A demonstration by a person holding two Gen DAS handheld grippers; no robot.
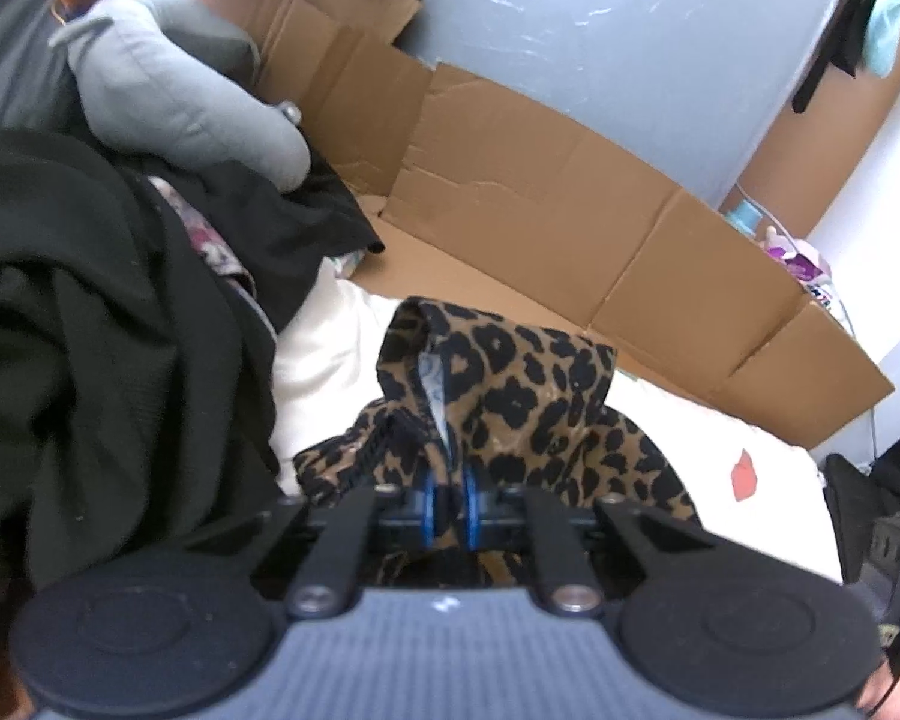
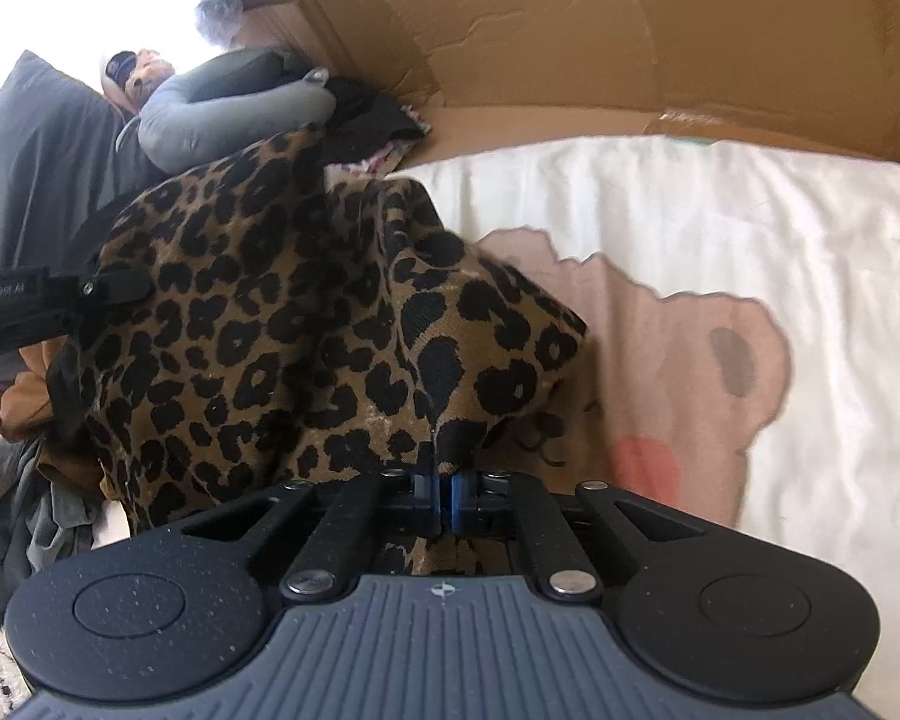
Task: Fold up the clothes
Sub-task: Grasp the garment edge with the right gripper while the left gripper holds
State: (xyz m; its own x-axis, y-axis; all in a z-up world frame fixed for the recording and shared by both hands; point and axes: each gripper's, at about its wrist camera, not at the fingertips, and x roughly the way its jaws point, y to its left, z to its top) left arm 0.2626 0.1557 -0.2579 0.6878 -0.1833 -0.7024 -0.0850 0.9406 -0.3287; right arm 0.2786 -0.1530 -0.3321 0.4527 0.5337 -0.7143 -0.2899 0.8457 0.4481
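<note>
The leopard-print garment [image 2: 282, 324] hangs bunched between both tools above a white bedspread [image 2: 720, 210], its long axis running from about 9 o'clock to 5 o'clock in the right wrist view. The right gripper [image 2: 444, 495] has its jaws closed tight on one fabric edge. The left gripper [image 1: 450, 507] likewise pinches a hem, jaws nearly together. At 10 o'clock in the left wrist view lie a black clothes heap [image 1: 90, 330] and a grey neck pillow [image 1: 180, 90]; flattened cardboard [image 1: 570, 192] stands behind, at 12 to 2 o'clock.
</note>
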